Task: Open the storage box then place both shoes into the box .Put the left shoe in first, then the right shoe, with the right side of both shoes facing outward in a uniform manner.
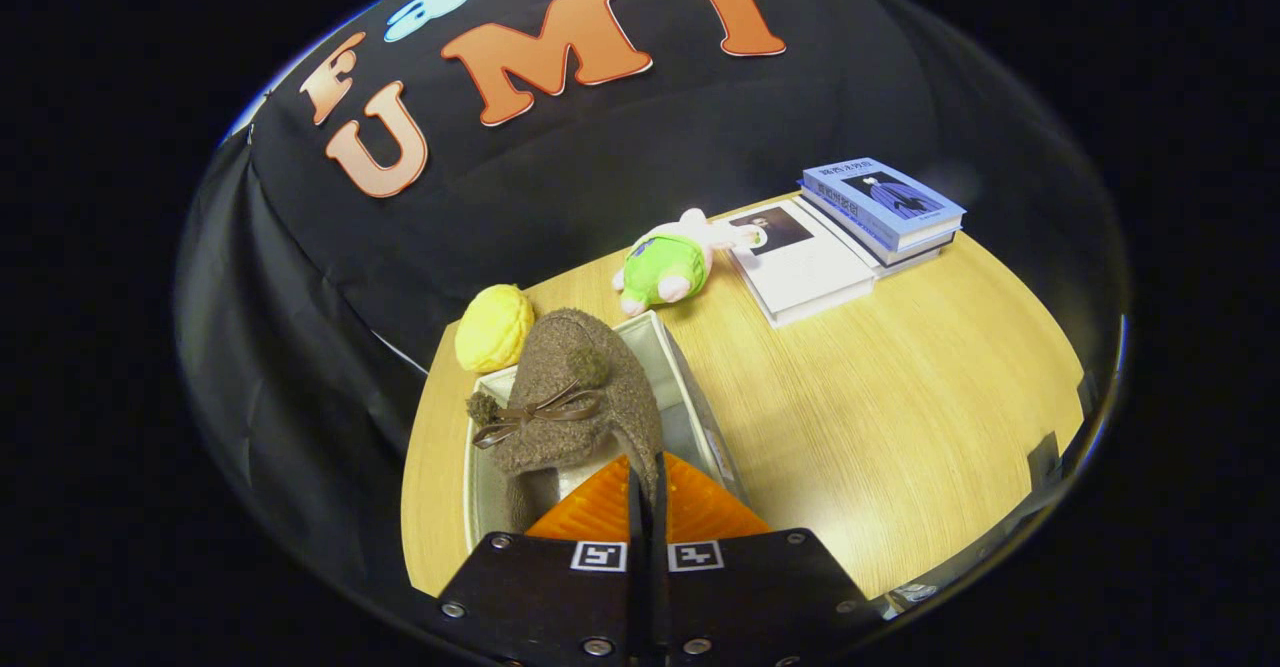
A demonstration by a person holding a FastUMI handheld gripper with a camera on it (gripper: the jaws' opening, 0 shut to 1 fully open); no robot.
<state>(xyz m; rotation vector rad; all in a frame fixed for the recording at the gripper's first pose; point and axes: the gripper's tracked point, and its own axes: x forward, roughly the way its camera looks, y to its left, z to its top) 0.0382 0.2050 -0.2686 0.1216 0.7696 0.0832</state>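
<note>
Tabletop [900,397] of pale wood grain has wide bare room to the right of the fingers, running out to its curved far edge; left side is tight, w/ the storage box [690,387] sitting close to the table's left edge and the black cloth wall just past it. Box is open, light grey, straight-walled, rectangular; its floor shows beside the shoe. Gripper [647,492] has fingers pressed together, pinching the rim of the brown shoe [570,397], which hangs over/inside the box, toe pointing away. Shoe is fuzzy felt-like fabric w/ a thin brown bow and two pompoms. Beyond the box: a yellow bumpy round toy [495,327] touching its far corner, a green-and-pink plush [670,265], then a stack of books [850,232] near the far edge.
</note>
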